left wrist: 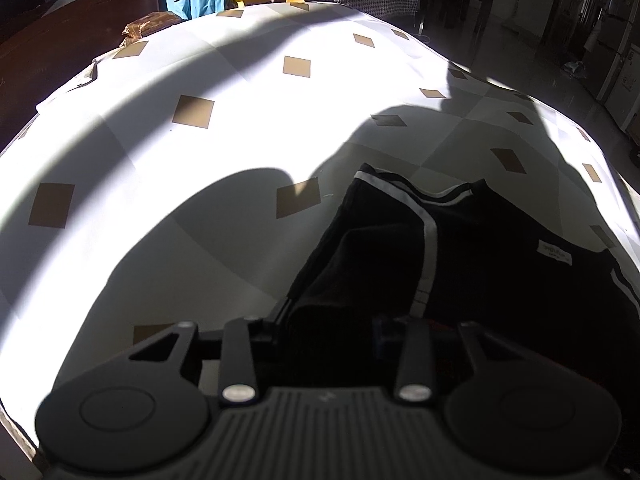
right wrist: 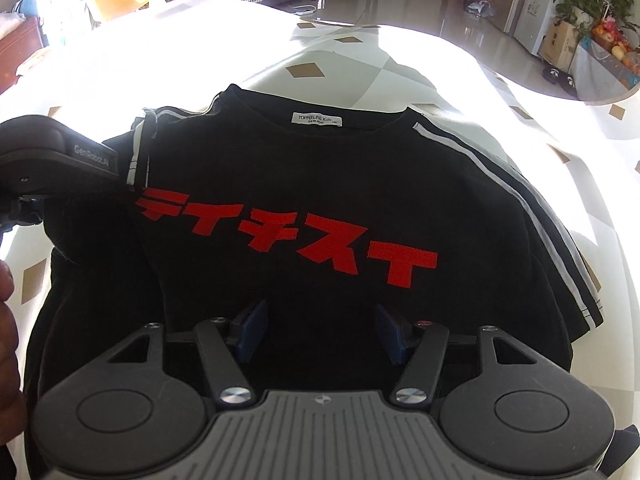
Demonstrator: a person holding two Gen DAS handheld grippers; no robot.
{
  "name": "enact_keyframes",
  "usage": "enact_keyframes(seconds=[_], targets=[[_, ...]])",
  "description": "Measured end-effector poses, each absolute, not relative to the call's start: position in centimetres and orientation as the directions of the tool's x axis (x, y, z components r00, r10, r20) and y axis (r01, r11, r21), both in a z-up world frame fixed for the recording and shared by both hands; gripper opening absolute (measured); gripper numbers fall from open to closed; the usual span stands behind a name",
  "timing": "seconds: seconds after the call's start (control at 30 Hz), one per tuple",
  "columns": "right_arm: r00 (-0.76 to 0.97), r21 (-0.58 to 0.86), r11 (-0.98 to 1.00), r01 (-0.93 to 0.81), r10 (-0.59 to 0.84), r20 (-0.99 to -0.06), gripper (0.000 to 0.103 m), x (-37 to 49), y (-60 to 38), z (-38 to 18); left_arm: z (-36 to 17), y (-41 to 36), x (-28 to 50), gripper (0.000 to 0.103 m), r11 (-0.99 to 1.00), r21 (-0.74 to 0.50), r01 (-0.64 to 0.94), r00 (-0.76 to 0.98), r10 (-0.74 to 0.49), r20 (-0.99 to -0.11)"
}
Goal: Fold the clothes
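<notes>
1. Folding the left sleeve inward: the left claw [right wrist: 120, 188] pinches the black T-shirt [right wrist: 320, 200] at its sleeve, mid-left of the right wrist view.
2. Next, I judge, carry that sleeve across the chest.
3. Only the right wrist view shows the right claw [right wrist: 320, 330] spread above the shirt on the table [right wrist: 500, 100]; the left shows shadowed fabric.

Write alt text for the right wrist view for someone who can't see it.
A black T-shirt with red lettering and white sleeve stripes lies face up on a white tablecloth. The right gripper hovers over its lower part, jaws apart and empty, while the left gripper pinches the sleeve at the picture's left.
</notes>
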State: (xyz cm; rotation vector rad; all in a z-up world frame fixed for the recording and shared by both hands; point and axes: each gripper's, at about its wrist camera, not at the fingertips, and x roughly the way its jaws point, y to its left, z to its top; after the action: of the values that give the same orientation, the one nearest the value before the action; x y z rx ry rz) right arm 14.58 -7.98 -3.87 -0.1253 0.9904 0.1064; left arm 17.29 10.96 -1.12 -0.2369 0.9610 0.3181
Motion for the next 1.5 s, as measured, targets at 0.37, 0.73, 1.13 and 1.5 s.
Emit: enact_keyframes(seconds=[0.37,0.73,1.13,1.5], targets=[[0.547,-0.061,0.988,-0.145,0.029,-0.836,0.058,14.4,-8.1,-3.9,-1.6,13.5,16.7,0.035,0.896,0.021,-0.444,0.477,0.257,-0.84],[0.546,-0.062,0.988,-0.144,0.027,-0.837,0.058,14.4,-8.1,-3.7,-2.3,16.8,16.2,0.036,0.819,0.098,-0.565,0.371,0.358,-0.857],[0.544,-0.065,0.989,-0.133,0.018,-0.839,0.058,15.0,-7.5,-2.4,-0.6,15.8,15.5,0.058,0.861,-0.037,-0.506,0.486,0.25,-0.837],[0.536,-0.064,0.995,-0.081,-0.01,-0.844,0.058,16.0,-8.3,-2.5,-1.3,9.9,15.9,0.066,0.956,-0.063,-0.288,0.535,0.106,-0.838]])
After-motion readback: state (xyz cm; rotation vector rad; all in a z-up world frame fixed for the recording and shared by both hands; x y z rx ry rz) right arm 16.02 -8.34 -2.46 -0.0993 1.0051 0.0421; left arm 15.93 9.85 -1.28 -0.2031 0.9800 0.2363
